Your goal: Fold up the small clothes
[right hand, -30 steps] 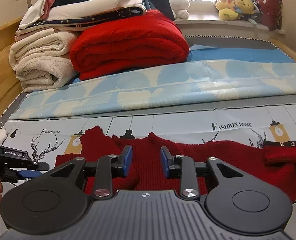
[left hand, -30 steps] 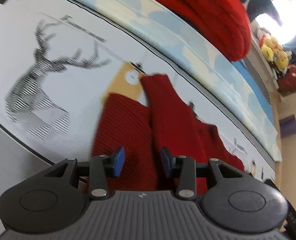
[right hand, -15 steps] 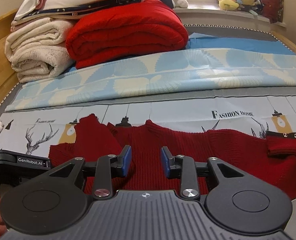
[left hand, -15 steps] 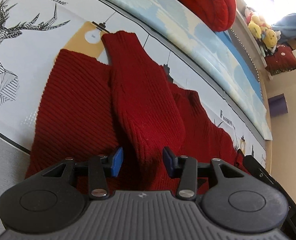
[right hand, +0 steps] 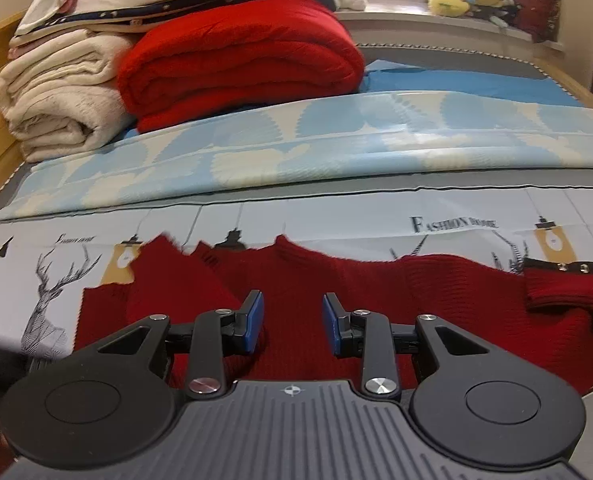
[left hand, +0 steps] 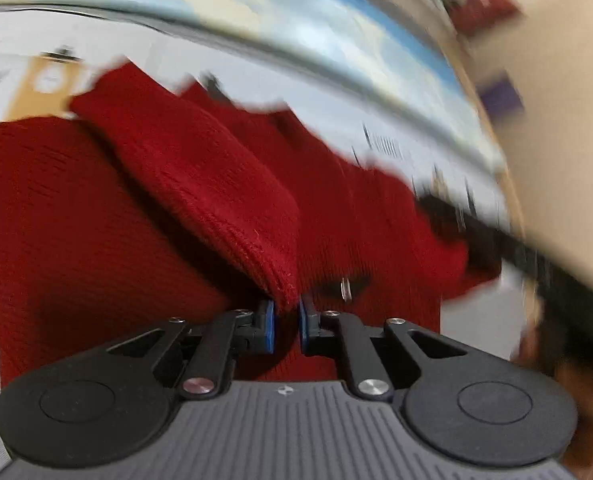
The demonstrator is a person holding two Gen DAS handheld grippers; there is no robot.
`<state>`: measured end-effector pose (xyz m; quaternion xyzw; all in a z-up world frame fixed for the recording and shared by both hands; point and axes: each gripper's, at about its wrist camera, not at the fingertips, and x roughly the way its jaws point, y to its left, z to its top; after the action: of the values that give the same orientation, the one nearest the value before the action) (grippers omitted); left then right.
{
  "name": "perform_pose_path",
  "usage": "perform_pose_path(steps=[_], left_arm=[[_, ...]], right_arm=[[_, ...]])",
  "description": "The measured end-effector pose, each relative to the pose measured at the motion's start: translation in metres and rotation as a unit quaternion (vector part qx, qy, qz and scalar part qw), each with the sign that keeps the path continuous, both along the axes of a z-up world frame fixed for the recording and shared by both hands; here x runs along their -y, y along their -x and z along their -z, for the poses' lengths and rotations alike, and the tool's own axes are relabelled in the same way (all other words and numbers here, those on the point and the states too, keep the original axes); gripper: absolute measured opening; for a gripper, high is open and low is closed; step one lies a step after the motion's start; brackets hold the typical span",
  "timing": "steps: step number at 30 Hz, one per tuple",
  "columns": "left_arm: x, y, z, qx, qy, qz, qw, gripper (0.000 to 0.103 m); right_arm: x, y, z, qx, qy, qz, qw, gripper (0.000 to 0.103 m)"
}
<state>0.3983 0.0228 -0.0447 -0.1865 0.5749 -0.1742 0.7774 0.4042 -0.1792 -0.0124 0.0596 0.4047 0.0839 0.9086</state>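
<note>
Red knit sweater (right hand: 376, 296) lies below "FASHION HOME" lettering (right hand: 454, 224).

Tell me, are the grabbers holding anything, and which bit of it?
The left gripper has just been closing on the dark red sweater, pinching the cuff end of its folded-over sleeve. The right gripper is open above the sweater, holding nothing.

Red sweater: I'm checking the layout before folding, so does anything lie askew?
Yes. The sweater's left sleeve lies folded across the body, its cuff pinched in the left gripper.
</note>
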Motion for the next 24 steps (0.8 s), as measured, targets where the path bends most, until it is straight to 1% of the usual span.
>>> perform_pose_path(steps=[1,3,6,8,10,13,15,17,20,21,22,24], left_arm=[[0.003,0.001,0.002,-0.008,-0.009,0.012,0.9998,0.020],[-0.005,0.002,0.004,-0.018,-0.013,0.006,0.9997,0.029],[-0.035,-0.001,-0.004,-0.012,-0.014,-0.049,0.9987,0.037],[-0.059,-0.002,-0.012,-0.004,-0.006,-0.090,0.9959,0.037],[-0.081,-0.001,-0.016,-0.001,-0.007,-0.134,0.9910,0.037],[-0.107,0.001,-0.015,-0.011,-0.034,-0.197,0.9797,0.037],[-0.118,0.000,-0.013,-0.022,-0.044,-0.223,0.9736,0.037],[-0.125,0.000,-0.012,-0.027,-0.044,-0.235,0.9707,0.037],[-0.132,0.002,-0.013,-0.026,-0.036,-0.238,0.9703,0.037],[-0.132,0.004,-0.015,-0.023,-0.036,-0.238,0.9703,0.040],[-0.133,0.006,-0.018,-0.021,-0.037,-0.239,0.9701,0.041],[-0.135,0.007,-0.020,-0.020,-0.038,-0.240,0.9698,0.041]], right_arm=[[0.002,-0.001,0.001,0.000,0.001,0.006,1.000,0.034],[0.004,-0.004,0.003,-0.003,0.002,0.013,1.000,0.034],[0.004,-0.005,0.006,-0.009,-0.003,0.013,1.000,0.034],[0.000,-0.006,0.008,-0.012,-0.010,-0.001,1.000,0.037],[-0.008,-0.004,0.011,-0.012,-0.016,-0.025,0.999,0.043],[-0.026,-0.003,0.017,-0.011,-0.014,-0.063,0.998,0.043],[-0.042,-0.002,0.023,-0.010,-0.009,-0.088,0.996,0.043],[-0.058,-0.001,0.028,-0.011,-0.001,-0.110,0.994,0.044],[-0.081,0.004,0.029,-0.003,0.016,-0.146,0.989,0.046],[-0.089,0.007,0.029,0.004,0.025,-0.163,0.986,0.050],[-0.095,0.010,0.029,0.010,0.035,-0.179,0.983,0.052],[-0.109,0.019,0.034,0.020,0.068,-0.213,0.974,0.053]])
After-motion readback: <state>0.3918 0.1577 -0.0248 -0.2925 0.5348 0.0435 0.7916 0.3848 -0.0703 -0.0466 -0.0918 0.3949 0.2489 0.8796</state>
